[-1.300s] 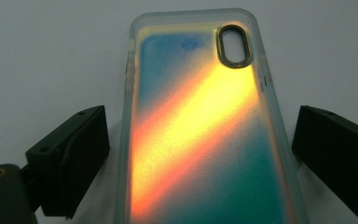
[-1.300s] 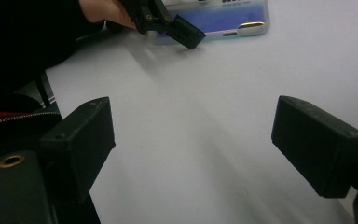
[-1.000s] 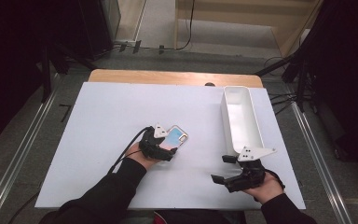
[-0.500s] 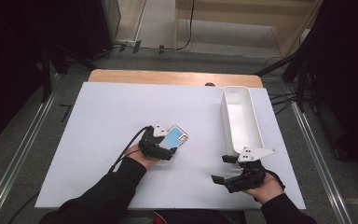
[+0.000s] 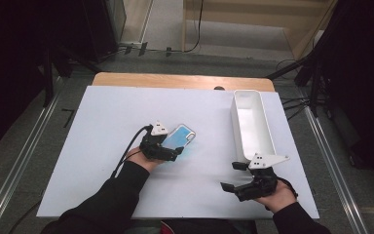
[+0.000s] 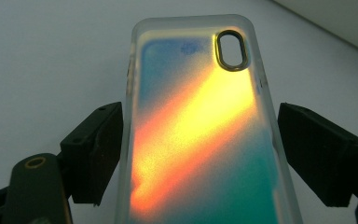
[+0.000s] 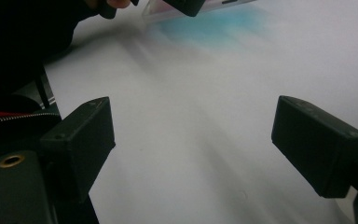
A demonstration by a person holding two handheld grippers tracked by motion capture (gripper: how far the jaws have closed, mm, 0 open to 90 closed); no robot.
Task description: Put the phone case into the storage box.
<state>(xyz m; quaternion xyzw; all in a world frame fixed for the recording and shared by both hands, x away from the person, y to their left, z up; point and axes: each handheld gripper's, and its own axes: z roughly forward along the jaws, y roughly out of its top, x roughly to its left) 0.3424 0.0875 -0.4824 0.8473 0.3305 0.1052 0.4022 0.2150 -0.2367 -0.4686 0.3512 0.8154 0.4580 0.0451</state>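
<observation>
An iridescent phone case [image 5: 181,137], blue-green with an orange-yellow sheen [image 6: 200,121], sits between the jaws of my left gripper [image 5: 172,146] near the middle of the white table [image 5: 102,126]. The case lies back side up, its camera cutout [image 6: 232,50] at the far end. Both pads [image 6: 98,149] rest against its long edges, and a cyan glow falls on the table beneath it. My right gripper [image 5: 230,176] hovers at the front right, open, with bare table between its jaws [image 7: 193,140]. The case's edge [image 7: 168,11] shows at the top of the right gripper view.
A long white tray [image 5: 233,112] stands at the right, running front to back, just beyond my right gripper. A wooden strip [image 5: 175,79] borders the table's far edge. Metal rails run along both sides of the table.
The left gripper and the phone case have shifted very slightly, and the case now looks bluer. The right gripper has stayed still.
</observation>
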